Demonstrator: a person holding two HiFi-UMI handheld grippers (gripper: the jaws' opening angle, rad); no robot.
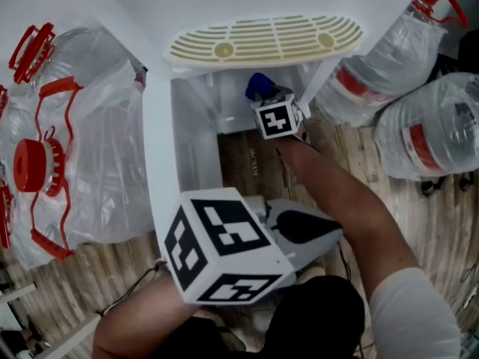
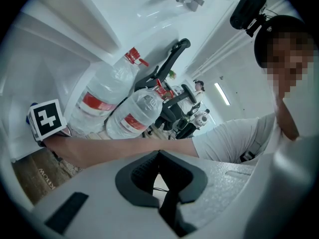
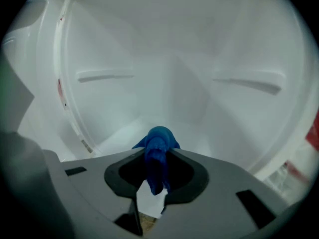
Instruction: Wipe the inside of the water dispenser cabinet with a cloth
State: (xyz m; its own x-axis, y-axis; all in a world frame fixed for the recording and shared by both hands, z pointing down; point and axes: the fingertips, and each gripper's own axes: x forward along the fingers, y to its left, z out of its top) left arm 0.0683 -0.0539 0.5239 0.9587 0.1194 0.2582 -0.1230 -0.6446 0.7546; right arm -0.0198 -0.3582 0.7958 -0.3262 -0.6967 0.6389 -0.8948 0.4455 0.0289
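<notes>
Two large clear water jugs with red labels lie side by side on the wooden floor at the right. The farther one shows a red cap and handle. At the left lies a heap of crumpled clear plastic containers with red handles and a round red cap. In the left gripper view, a black chair stands behind the jugs, and a ceiling light strip glows beyond.
</notes>
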